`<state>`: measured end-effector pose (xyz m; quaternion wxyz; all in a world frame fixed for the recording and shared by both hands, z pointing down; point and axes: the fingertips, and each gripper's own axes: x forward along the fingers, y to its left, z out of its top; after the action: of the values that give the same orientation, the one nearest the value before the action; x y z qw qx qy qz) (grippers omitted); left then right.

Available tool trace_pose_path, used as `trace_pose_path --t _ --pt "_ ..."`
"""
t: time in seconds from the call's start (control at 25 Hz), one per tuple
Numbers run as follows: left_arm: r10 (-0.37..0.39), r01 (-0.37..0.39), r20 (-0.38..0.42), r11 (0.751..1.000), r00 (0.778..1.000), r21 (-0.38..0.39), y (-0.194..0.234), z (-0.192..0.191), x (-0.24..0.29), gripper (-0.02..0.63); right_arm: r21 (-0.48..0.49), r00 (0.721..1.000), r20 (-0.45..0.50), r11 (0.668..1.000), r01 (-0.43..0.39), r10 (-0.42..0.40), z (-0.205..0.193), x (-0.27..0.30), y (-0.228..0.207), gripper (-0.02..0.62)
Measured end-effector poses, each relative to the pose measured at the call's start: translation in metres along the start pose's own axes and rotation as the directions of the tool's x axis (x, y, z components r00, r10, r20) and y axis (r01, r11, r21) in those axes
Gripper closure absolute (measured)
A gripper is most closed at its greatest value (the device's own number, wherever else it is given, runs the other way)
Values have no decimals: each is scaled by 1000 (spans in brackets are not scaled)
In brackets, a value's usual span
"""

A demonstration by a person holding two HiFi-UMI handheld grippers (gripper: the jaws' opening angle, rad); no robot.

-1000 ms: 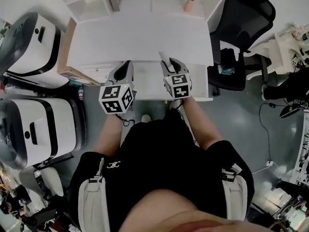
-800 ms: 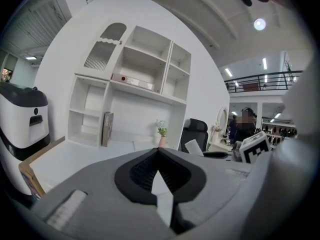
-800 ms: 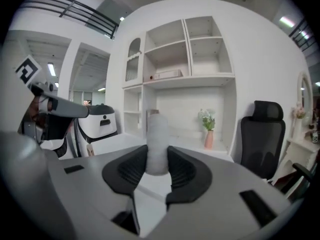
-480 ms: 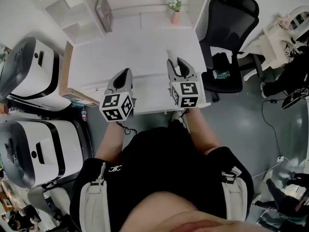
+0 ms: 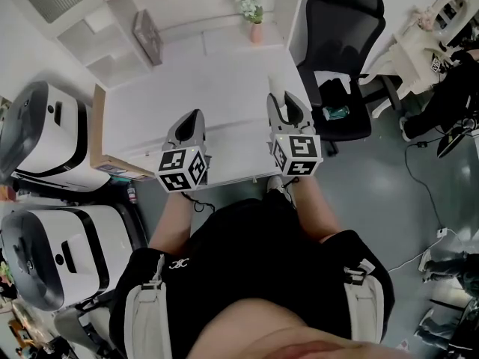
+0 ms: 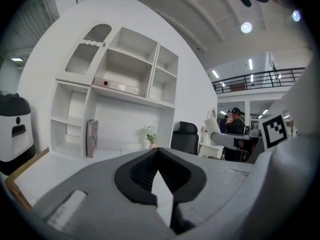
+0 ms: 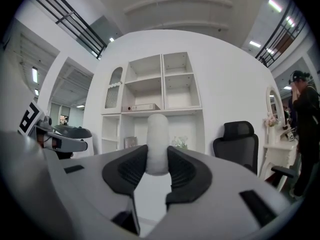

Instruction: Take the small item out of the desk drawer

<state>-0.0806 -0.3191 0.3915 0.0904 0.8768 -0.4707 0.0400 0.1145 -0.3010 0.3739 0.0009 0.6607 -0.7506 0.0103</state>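
**Two grippers over the desk, the item in the right one**

Both grippers are held side by side, well apart, above the near edge of the desk (image 5: pixel 194 81), whose white top is bare. The right gripper (image 5: pixel 283 102) points level toward the shelves (image 7: pixel 150 89), and its jaws pinch the item (image 7: pixel 157 134) — a small white cylinder with a rounded top. It stands upright between the black pads (image 7: pixel 131 170), clear of the desk top. In the head view it shows only as a pale stub at that gripper's tips.

The left gripper (image 5: pixel 192 118) has its jaws pressed together at the tips, with nothing between them. Only a sliver of the white desk shows through the gap lower down.

On the shelves at the back of the desk a book (image 5: pixel 147 36) leans upright, and a small plant (image 5: pixel 252 10) in a pink pot stands near the right end. A black chair (image 5: pixel 340 28) sits just right of the desk, and two white machines (image 5: pixel 45 126) stand at its left. The person — dressed in black — stands at the near edge.
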Motion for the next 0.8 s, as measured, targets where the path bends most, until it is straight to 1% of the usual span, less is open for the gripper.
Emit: trace_pose_path --t 0.36,0.8 --pt "-12 12 -4 1000 1000 11 -6 3 8 592 3 1000 24 1000 -17 17 4 2 -4 479" --pt "-11 11 -4 1000 1000 16 -5 4 4 592 25 999 23 999 -25 25 2 1 -1 479"
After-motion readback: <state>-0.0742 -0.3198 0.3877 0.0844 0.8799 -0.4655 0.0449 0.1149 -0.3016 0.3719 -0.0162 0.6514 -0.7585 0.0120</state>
